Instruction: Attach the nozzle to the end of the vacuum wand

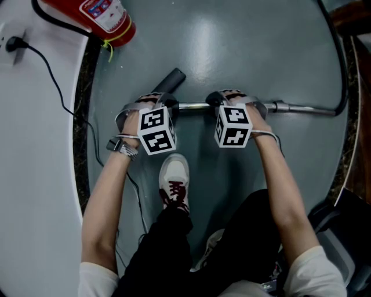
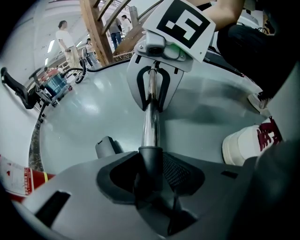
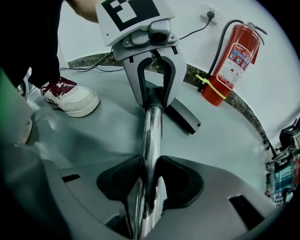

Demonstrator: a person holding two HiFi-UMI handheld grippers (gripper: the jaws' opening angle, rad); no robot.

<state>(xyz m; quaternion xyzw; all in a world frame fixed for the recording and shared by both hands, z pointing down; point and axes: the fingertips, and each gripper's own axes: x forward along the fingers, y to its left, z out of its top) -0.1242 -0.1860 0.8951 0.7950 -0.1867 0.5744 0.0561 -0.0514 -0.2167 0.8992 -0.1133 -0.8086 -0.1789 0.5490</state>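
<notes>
Pinching the dark collar of the nozzle (image 2: 150,159), the left claw (image 2: 151,178) has its jaws pressed on that collar from both sides, so that the socket lines up with the tube. The nozzle's flat body angles off ahead of this claw and to its right, toward the floor (image 1: 232,46). Left of the left claw lie a cable (image 1: 55,81), the floor's speckled rim (image 1: 81,127) and, further ahead, an extinguisher (image 1: 101,17); these bound any swing to that side. Just behind this claw stands a shoe (image 1: 175,177), close but not touching. The wand (image 1: 301,108) runs level from the left claw's jaws to the right, its chrome end entering the collar; how deep it is seated cannot be told. The right claw (image 3: 147,183) is clamped on the bare tube a little further along, jaws pressed on the chrome, probably to brace the wand against the push of the other hand. Both claws point steeply down and face each other along the tube. Right of the right claw the wand meets a hose (image 1: 343,87) that curves away near the rim on that side. Open floor lies ahead of both claws, so the freest travel is judged to be along the tube's own axis, claw toward claw.
</notes>
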